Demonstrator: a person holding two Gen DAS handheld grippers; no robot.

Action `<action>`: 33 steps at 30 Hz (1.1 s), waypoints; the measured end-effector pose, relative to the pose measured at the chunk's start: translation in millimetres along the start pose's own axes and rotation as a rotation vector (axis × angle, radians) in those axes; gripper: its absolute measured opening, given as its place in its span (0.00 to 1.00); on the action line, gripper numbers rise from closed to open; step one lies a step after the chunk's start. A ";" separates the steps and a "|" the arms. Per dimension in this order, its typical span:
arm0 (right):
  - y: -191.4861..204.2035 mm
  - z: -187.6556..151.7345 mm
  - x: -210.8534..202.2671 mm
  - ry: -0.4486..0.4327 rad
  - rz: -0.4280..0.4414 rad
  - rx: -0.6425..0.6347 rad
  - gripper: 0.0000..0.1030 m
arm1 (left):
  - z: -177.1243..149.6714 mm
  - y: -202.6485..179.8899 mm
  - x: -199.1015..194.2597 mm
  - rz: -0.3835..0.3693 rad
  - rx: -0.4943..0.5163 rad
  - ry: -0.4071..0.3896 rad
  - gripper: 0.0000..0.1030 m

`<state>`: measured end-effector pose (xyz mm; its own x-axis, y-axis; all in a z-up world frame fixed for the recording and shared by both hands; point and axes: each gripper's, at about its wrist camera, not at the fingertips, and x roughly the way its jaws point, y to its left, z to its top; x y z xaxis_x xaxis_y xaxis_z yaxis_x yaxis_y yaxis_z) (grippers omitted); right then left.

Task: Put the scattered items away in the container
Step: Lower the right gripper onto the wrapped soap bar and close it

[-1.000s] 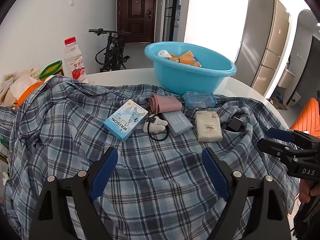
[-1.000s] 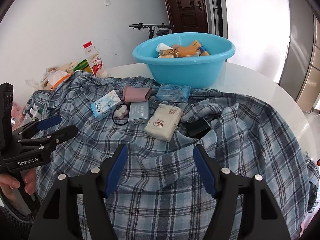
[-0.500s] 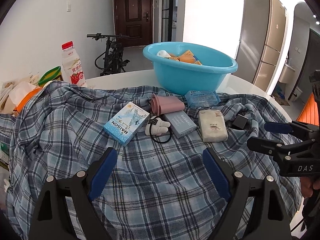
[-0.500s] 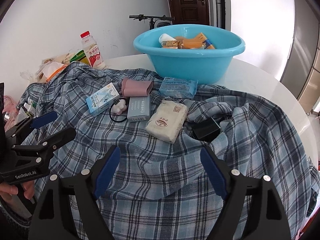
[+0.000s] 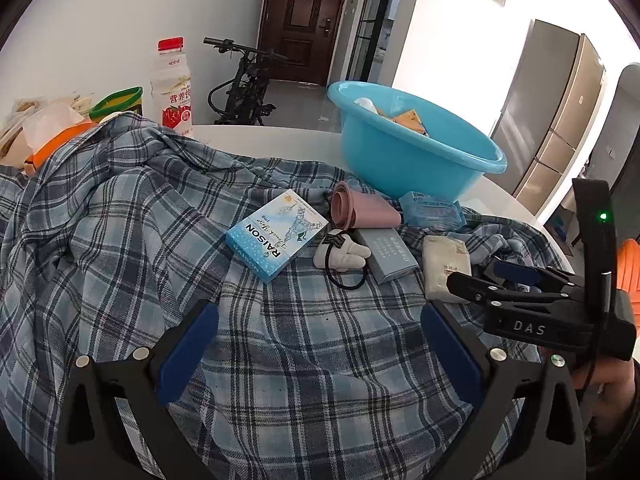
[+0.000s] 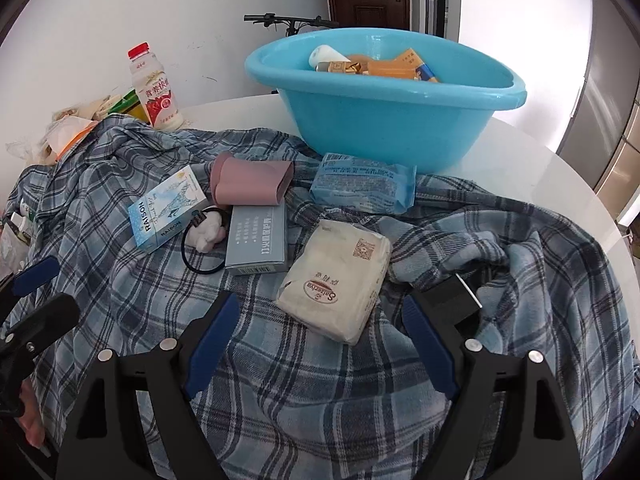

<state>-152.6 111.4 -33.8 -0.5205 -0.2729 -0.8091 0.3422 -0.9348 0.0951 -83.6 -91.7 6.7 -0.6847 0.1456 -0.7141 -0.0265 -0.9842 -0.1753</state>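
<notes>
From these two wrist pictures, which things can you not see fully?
- Round blue plastic basin: its wall hides the lower contents, both views.
- Small black charger block: plaid cloth folds and the right finger cover it, right wrist view.
- Beige tissue pack: right gripper covers its near end, left wrist view.

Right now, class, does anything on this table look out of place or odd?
Yes: a rumpled plaid shirt is draped over the table like a cloth, with small packets strewn on it. A black charger sits half buried in its folds, easy to overlook.
</notes>
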 end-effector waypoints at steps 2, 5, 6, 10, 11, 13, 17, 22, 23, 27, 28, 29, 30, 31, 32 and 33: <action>-1.5 1.1 8.6 0.002 -0.012 0.007 0.80 | 0.3 1.5 2.2 0.006 0.009 0.004 1.00; -4.1 2.6 17.3 0.003 -0.030 0.011 0.80 | -0.3 2.3 4.4 0.025 0.027 0.000 1.00; -4.3 2.9 19.1 0.004 -0.033 0.007 0.80 | -0.4 2.4 5.4 0.032 0.032 -0.001 1.00; -2.4 3.1 24.8 0.004 -0.061 -0.014 0.81 | 0.3 3.4 11.9 0.040 0.035 0.009 1.00; -1.6 3.0 26.4 0.005 -0.066 -0.020 0.81 | 0.4 3.8 13.6 0.034 0.032 0.015 1.00; 0.2 2.4 29.7 0.004 -0.078 -0.034 0.82 | 0.3 4.0 15.8 0.025 0.028 0.023 1.00; 2.1 -0.2 33.1 -0.022 -0.121 -0.053 0.82 | -0.8 1.5 17.6 0.030 0.042 0.030 1.00; 9.6 -3.7 35.3 -0.025 -0.153 -0.124 0.60 | -1.9 -0.2 17.6 0.035 0.047 0.033 1.00; 10.4 -4.4 33.5 -0.030 -0.162 -0.138 0.54 | -2.0 -0.4 17.5 0.035 0.047 0.034 1.00; 6.0 -5.8 21.0 -0.029 -0.116 -0.141 0.48 | -2.8 -4.8 15.5 0.034 0.061 0.034 1.00; 4.0 -6.7 15.3 -0.035 -0.101 -0.135 0.47 | -3.1 -6.5 14.5 0.035 0.067 0.033 1.00; 2.8 -8.3 9.1 -0.043 -0.094 -0.137 0.47 | -3.4 -8.5 13.5 0.036 0.075 0.032 1.00; 2.2 -10.2 2.7 -0.051 -0.091 -0.144 0.47 | -3.6 -10.9 12.3 0.036 0.082 0.030 1.00; 1.8 -12.2 -3.6 -0.058 -0.085 -0.149 0.47 | -3.6 -13.3 11.2 0.036 0.088 0.028 1.00; 1.3 -14.4 -9.9 -0.061 -0.075 -0.153 0.47 | -4.0 -15.5 10.1 0.034 0.094 0.027 1.00; 0.2 -17.5 -16.1 -0.060 -0.060 -0.154 0.47 | -4.2 -17.7 9.0 0.033 0.099 0.026 1.00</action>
<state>-130.4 119.6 -30.9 -0.5875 -0.2353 -0.7743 0.4228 -0.9051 -0.0458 -86.2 -72.5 0.5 -0.6677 0.1142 -0.7356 -0.0771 -0.9935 -0.0842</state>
